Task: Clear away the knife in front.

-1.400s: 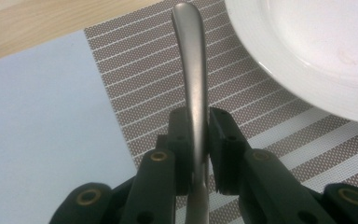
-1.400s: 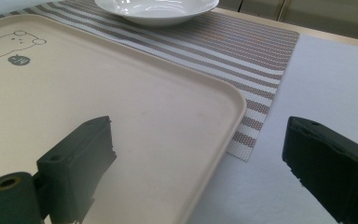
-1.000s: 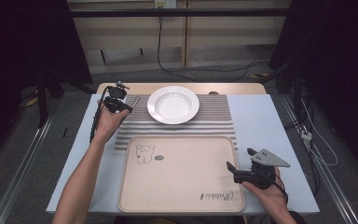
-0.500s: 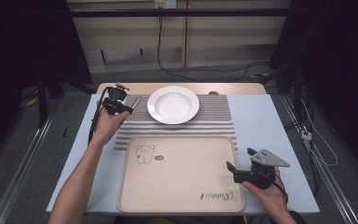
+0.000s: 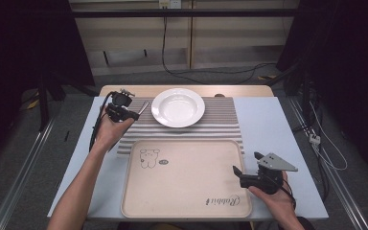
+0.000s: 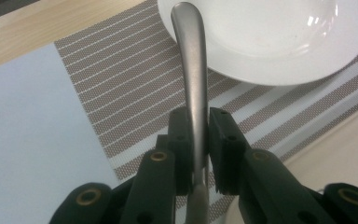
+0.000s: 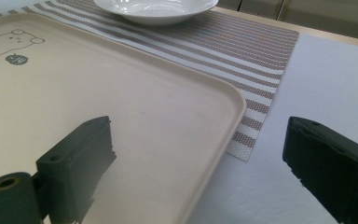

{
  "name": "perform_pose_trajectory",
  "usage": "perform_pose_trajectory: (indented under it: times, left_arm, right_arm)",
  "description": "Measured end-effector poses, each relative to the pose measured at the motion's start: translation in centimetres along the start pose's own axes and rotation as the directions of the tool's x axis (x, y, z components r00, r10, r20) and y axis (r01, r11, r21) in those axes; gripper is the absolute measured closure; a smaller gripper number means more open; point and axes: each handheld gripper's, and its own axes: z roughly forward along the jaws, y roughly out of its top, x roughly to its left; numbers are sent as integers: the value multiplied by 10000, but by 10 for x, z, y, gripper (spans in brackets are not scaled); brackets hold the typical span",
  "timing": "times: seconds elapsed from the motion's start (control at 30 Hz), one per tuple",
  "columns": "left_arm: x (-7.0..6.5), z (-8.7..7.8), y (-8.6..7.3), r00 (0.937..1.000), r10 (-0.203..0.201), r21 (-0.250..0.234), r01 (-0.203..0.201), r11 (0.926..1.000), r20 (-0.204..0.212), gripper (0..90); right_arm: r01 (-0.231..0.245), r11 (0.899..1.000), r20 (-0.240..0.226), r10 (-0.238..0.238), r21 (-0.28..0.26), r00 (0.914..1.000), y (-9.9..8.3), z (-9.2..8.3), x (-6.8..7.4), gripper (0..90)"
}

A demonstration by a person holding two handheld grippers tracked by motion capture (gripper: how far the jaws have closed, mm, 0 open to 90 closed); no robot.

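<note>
Jaws of our left gripper (image 6: 196,140) were clamped on a metal utensil handle (image 6: 192,70), and across the past second we had barely moved it. We judged placing was still ahead. Its tip reached toward the white plate (image 5: 178,107) at upper centre. Lower right, our right gripper (image 5: 249,178) stood apart over the tray (image 5: 184,178) edge.

Your left forearm (image 5: 79,187) reaches far up the table's left side, and its hand (image 5: 108,132) lifts the black two-jaw left gripper (image 5: 133,114), jaws pinched tight on a slim grey metal utensil handle (image 6: 193,84). Your right hand (image 5: 275,199) sits low at the right, holding the black right gripper (image 5: 237,173) with jaws spread wide, pointing leftward.
</note>
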Motion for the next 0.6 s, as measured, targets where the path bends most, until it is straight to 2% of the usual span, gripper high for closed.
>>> perform_pose_trajectory:
  times: [0.1,0.23,0.4,0.6]
  left_arm:
    - [-5,-5,-1,10000,24,-83,-24,10000,10,797]
    - [-12,-10,-1,9995,317,-118,-316,9994,1,797]
    - [-23,-14,-3,9976,667,-172,-664,9976,170,797]
    - [-36,-15,-6,9950,878,-271,-866,9959,469,797]
  right_arm:
    - [23,10000,7,-23,5,10000,0,1,0,88]
    - [27,10000,22,-27,10,10000,0,1,0,89]
    - [43,10000,21,-43,-2,10000,0,1,0,89]
    - [29,10000,23,-29,-7,10000,0,0,0,89]
